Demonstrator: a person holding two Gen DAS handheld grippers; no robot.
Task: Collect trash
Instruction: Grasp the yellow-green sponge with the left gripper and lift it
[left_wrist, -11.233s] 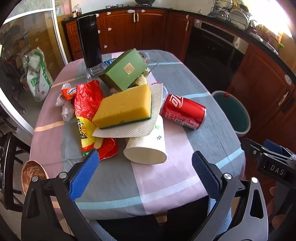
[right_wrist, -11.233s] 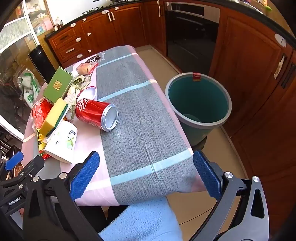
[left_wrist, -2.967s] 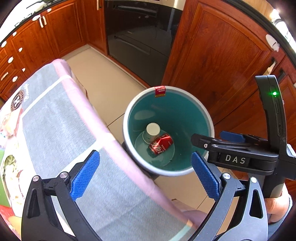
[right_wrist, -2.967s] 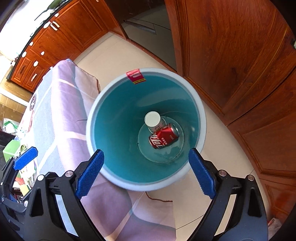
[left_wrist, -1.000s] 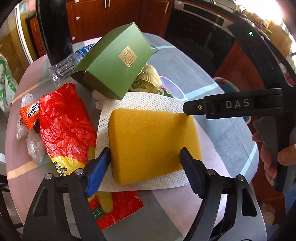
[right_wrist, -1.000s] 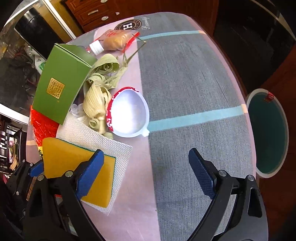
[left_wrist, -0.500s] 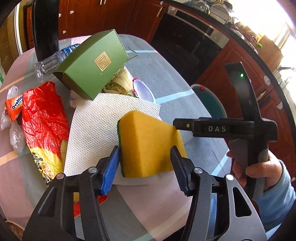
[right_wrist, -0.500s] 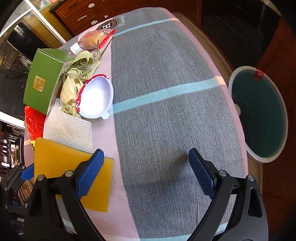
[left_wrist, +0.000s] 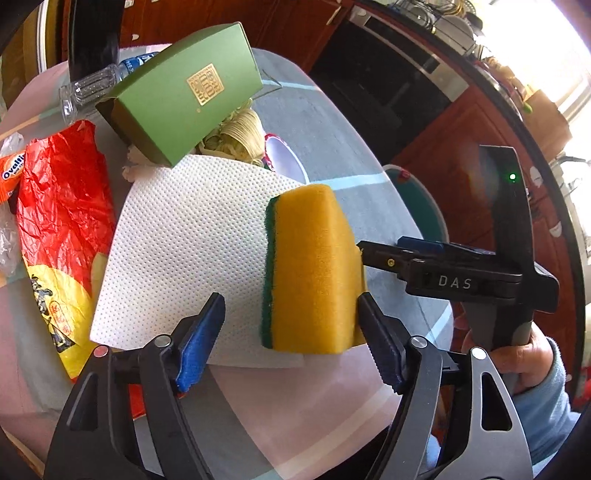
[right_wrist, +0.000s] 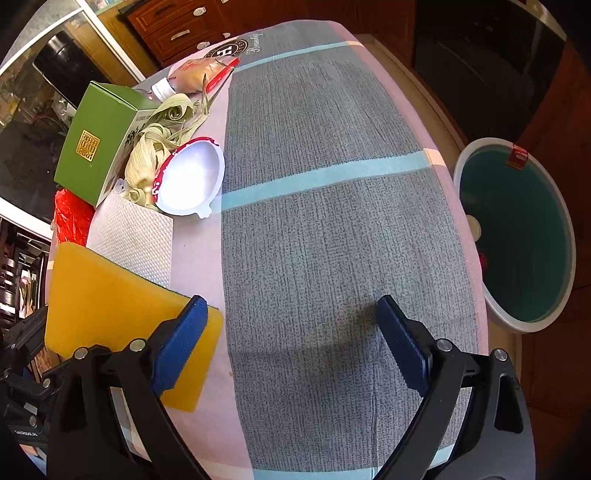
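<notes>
- We've got a table (right_wrist: 332, 229) under a cloth of grey, pink and pale-blue stripes.
- Left side is the messy bit: a white paper towel (left_wrist: 192, 240), a red and yellow wrapper (left_wrist: 62, 206), a green box (left_wrist: 181, 96) tipped over dried leaves (right_wrist: 155, 155), and a white bowl (right_wrist: 192, 181).
- Far end: a clear bottle (left_wrist: 92, 88).
- The grey middle is bare.

The sponge (left_wrist: 314, 269) is yellow with a dark green backing; the paper towel (left_wrist: 184, 236) white, dimpled. A green box (left_wrist: 181, 99) bears a gold emblem. The wrapper (left_wrist: 62, 206) is red and yellow — the tabletop (right_wrist: 332, 229) grey and pink, striped pale blue. The bin (right_wrist: 517, 236) is teal inside, white-rimmed.
</notes>
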